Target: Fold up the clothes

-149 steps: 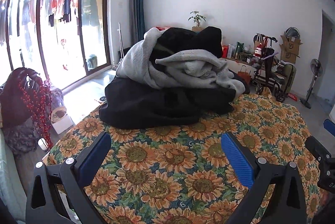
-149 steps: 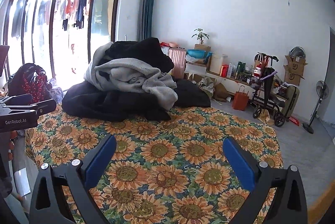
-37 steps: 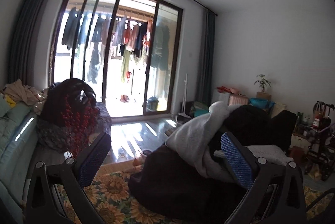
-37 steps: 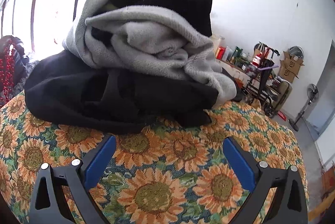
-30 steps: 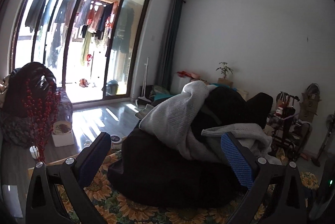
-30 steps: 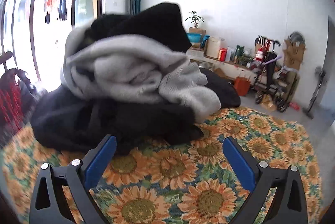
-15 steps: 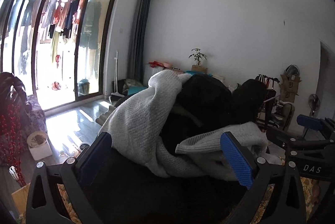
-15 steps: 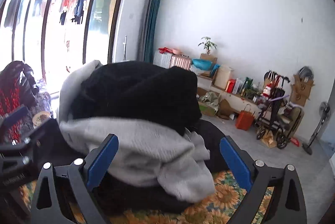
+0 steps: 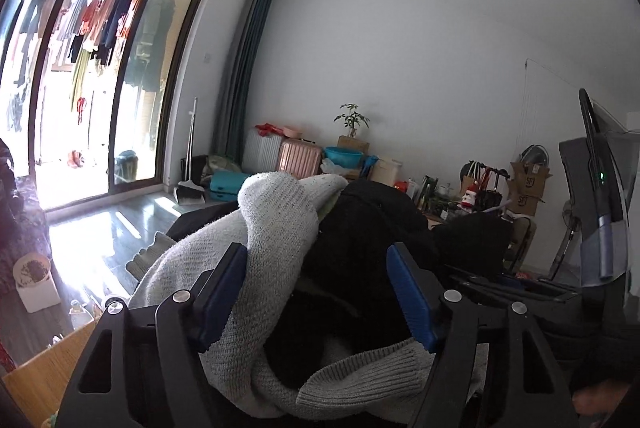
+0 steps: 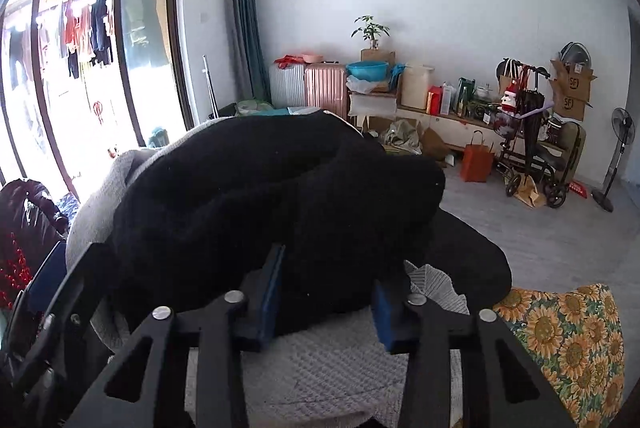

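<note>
Clothes (image 10: 280, 187) are heaped on the desk's sunflower cloth (image 10: 568, 328), a black knit on top of a grey sweater (image 9: 272, 240), with only the cloth's right edge left uncovered in the right wrist view. The left claw (image 9: 316, 296) is being closed fairly wide around a grey fold and some black fabric. The right claw (image 10: 326, 292) is being narrowed on the black knit, whose front edge is caught between the blue pads (image 10: 272, 288).

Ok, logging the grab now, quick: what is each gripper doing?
Left gripper: jaws closing around the grey sweater and black garment.
Right gripper: jaws closing on the black garment.
</note>
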Action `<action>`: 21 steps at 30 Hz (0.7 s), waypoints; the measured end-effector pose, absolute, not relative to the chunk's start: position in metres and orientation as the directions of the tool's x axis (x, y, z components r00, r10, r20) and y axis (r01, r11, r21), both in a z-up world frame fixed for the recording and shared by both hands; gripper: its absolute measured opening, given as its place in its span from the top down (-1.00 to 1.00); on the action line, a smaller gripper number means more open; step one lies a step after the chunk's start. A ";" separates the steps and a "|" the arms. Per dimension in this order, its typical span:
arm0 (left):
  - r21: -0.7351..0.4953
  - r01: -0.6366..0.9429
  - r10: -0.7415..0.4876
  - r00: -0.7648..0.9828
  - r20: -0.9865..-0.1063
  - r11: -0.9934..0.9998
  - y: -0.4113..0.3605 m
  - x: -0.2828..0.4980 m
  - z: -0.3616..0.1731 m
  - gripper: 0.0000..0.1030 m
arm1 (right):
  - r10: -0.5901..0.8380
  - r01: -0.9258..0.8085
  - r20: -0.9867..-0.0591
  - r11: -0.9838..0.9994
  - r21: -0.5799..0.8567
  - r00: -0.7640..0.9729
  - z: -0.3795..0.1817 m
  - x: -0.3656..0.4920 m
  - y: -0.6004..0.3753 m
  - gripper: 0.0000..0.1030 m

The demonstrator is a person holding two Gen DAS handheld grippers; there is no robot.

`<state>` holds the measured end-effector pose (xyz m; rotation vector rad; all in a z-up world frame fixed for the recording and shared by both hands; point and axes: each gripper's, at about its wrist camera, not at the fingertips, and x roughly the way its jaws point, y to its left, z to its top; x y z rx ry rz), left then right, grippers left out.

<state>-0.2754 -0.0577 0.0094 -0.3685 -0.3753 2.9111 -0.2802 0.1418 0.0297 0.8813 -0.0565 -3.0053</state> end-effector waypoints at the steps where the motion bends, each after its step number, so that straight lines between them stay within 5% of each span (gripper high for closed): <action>1: -0.300 -0.159 0.227 -0.951 -0.211 -0.941 -0.062 -0.272 0.008 -0.43 | -0.040 0.014 -0.524 -0.998 0.054 -0.851 0.027 -0.273 0.144 0.55; 3: -0.353 -0.181 0.263 -0.944 -0.199 -0.918 -0.070 -0.266 0.006 -0.60 | -0.103 0.059 -0.485 -0.993 0.105 -0.868 0.024 -0.254 0.152 0.61; 8: -0.415 -0.213 0.325 -0.920 -0.220 -0.884 -0.069 -0.256 0.010 -0.63 | -0.201 0.191 -0.457 -0.979 0.068 -0.867 0.011 -0.193 0.151 0.65; 15: -0.572 -0.164 0.478 -0.751 -0.456 -0.804 -0.027 -0.275 -0.026 -0.63 | -0.281 0.319 -0.503 -0.948 0.010 -0.818 -0.024 -0.112 0.149 0.90; 17: -0.537 -0.141 0.439 -0.759 -0.480 -0.832 -0.019 -0.262 -0.032 -0.21 | -0.278 0.322 -0.513 -0.947 0.004 -0.812 -0.029 -0.095 0.155 0.98; 18: -0.488 -0.110 0.379 -0.781 -0.496 -0.866 -0.016 -0.253 -0.032 0.59 | -0.289 0.332 -0.524 -0.943 0.012 -0.801 -0.032 -0.090 0.158 0.98; 19: -0.454 -0.091 0.339 -0.795 -0.502 -0.886 -0.013 -0.243 -0.032 0.92 | -0.289 0.332 -0.534 -0.943 0.016 -0.794 -0.034 -0.085 0.161 0.98; 21: -0.461 -0.119 0.368 -0.784 -0.500 -0.879 -0.014 -0.227 -0.030 0.92 | -0.245 0.317 -0.536 -0.948 -0.044 -0.808 -0.035 -0.068 0.161 0.96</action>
